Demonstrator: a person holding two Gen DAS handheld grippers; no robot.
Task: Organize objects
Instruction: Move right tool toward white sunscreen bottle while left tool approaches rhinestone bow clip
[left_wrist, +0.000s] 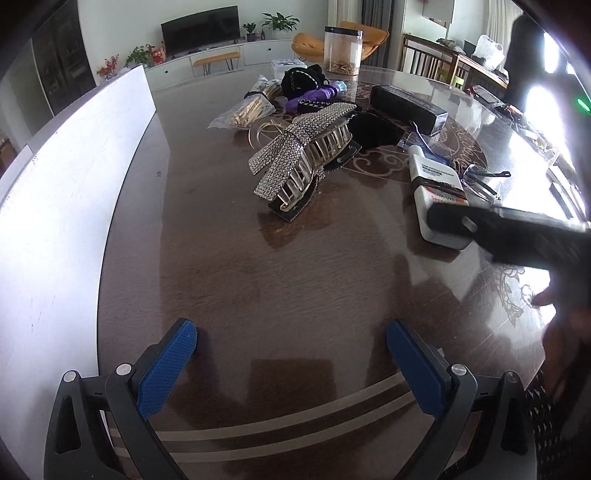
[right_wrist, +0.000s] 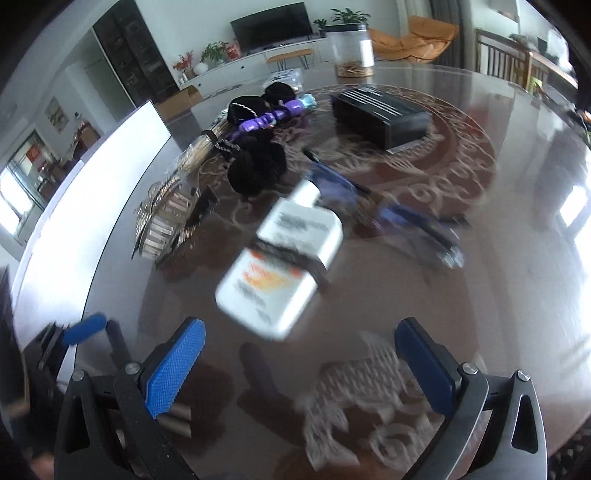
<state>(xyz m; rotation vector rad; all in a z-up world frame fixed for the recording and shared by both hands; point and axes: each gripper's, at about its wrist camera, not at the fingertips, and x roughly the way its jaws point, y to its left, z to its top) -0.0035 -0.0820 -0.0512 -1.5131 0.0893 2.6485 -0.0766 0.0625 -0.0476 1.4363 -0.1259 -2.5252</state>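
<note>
Here, the left gripper (left_wrist: 291, 365) hovers low over a dark wooden table (left_wrist: 229, 280) with its jaws spread wide and nothing between them; each finger is black plastic faced with a ribbed blue pad (left_wrist: 166, 369). The right gripper (right_wrist: 301, 369) is likewise wide open and empty, with the same blue ribbed pads (right_wrist: 175, 365), above a pale scrollwork inlay in the glossy tabletop.

Just ahead of the right gripper's jaws, not touching them, lies a white plastic bottle (right_wrist: 284, 258) on its side, flat and rectangular with a narrow cap pointing away. It carries grey print and an orange patch on its label, and a dark elastic band crosses its middle. The right wrist view is motion-blurred, so the print cannot be read. In the left wrist view the same bottle (left_wrist: 436, 184) lies to the right, partly covered by one black finger of the right gripper (left_wrist: 509, 232).

Ahead of the left gripper, well apart, sits a large hair claw clip (left_wrist: 299, 155) with pale curved teeth, topped by a bow of sparkling rhinestone mesh. Behind it lies a soft black velvet piece (left_wrist: 373, 129), then a long black rectangular box (left_wrist: 406, 103). Further back is a cluster: a clear bag of gold-coloured items (left_wrist: 247, 110), a purple knobbly object (left_wrist: 317, 96) and black fabric pieces. A clear cylindrical jar (left_wrist: 342, 50) with a black lid stands at the far edge. A white board (left_wrist: 70, 177) stands upright along the table's left side.
</note>
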